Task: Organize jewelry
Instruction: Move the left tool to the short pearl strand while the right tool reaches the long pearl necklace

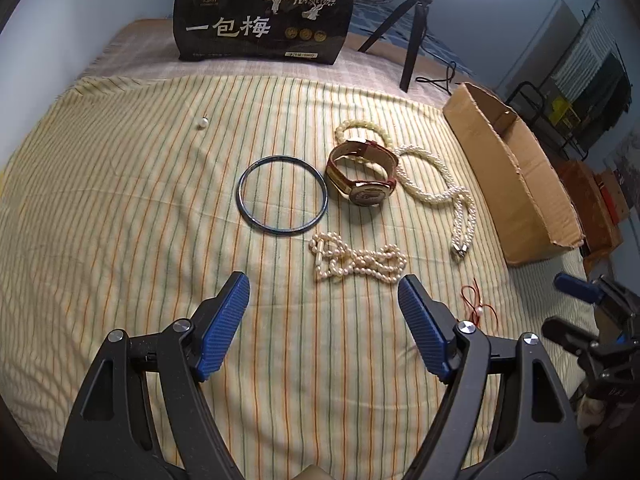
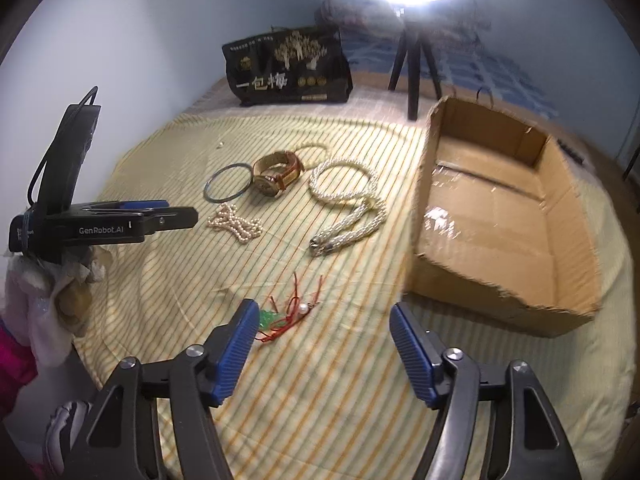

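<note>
On a striped yellow cloth (image 1: pixel 120 208) the jewelry lies spread out near the middle: a dark thin bangle (image 1: pixel 282 194) flat on the cloth, a gold watch with a red-brown strap (image 1: pixel 362 176) just to its right, and a pale bead bracelet (image 1: pixel 362 130) partly under the watch on the far side. A thick braided pearl necklace (image 1: pixel 444 196) trails to the right of the watch, toward an open cardboard box (image 2: pixel 500 216) at the right edge. Nearer, a loose strand of pearls (image 1: pixel 358 258) lies bunched, and a red cord with a single pearl (image 2: pixel 294 312) sits nearest. A lone pearl (image 1: pixel 202 122) rests well apart at far left. The left gripper (image 1: pixel 323 296) hangs above the cloth with jaws spread wide and holding nothing; the right gripper (image 2: pixel 323 322) is likewise released, its left finger beside the red cord. A black printed bag (image 1: pixel 264 12) stands at the far side.
</note>
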Action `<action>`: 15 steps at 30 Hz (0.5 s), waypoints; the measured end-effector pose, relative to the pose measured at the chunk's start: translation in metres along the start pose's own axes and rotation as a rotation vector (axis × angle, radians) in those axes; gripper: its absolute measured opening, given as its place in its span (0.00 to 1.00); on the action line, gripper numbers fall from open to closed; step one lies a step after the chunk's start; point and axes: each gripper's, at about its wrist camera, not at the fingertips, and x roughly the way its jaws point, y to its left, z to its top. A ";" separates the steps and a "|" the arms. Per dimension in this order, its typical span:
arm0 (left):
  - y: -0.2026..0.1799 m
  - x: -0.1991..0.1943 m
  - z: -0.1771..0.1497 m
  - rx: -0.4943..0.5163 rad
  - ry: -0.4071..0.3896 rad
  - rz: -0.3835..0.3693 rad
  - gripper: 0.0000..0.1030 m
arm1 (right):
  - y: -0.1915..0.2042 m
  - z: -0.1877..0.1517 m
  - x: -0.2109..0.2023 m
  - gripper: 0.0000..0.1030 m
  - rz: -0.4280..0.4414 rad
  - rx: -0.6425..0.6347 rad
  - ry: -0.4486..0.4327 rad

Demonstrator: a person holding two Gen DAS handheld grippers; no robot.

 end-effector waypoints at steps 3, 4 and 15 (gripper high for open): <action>0.002 0.008 0.002 -0.009 0.007 -0.004 0.72 | 0.000 0.007 0.013 0.58 0.027 0.027 0.020; 0.002 0.011 0.003 -0.012 0.010 -0.005 0.72 | 0.000 0.013 0.016 0.56 0.036 0.032 0.024; 0.000 0.026 0.004 -0.039 0.010 -0.063 0.72 | 0.019 0.086 0.041 0.52 0.019 -0.219 0.098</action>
